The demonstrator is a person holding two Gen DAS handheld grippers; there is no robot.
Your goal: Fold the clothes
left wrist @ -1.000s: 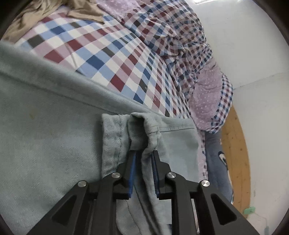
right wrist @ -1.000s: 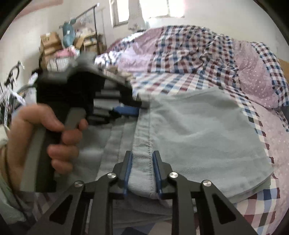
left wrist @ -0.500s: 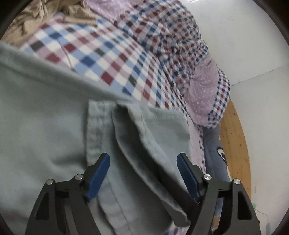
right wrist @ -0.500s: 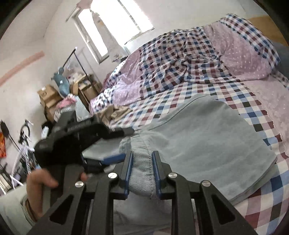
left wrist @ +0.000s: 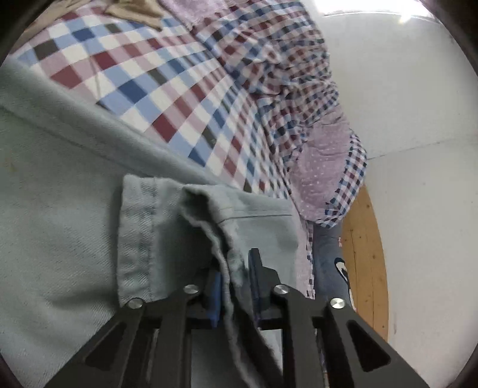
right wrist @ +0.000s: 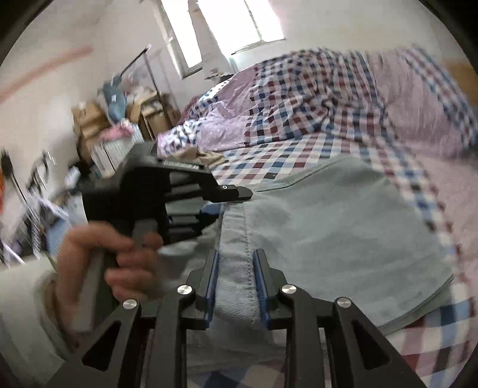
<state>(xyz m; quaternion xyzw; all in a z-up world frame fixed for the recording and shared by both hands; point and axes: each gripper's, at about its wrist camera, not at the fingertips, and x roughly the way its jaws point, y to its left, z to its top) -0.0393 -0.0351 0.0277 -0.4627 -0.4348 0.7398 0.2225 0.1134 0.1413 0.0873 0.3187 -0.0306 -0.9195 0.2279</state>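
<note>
- At 9 o'clock in the right wrist view, left tool (right wrist: 209, 206) gripped by a hand (right wrist: 119, 262), pinching a hem fold of the pale denim garment (left wrist: 59, 209) spread on the checked bed (left wrist: 167, 98).
- At 6 o'clock, right tool (right wrist: 236, 283) clamped on the stitched hem band.
- Could slip from either pinch if pulled unevenly, dropping the hem and skewing the fold.

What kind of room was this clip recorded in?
Most likely a lived-in bedroom: pale denim jeans lie on a bed with a checked sheet, a rumpled quilt behind, and boxes and clutter under a window.
</note>
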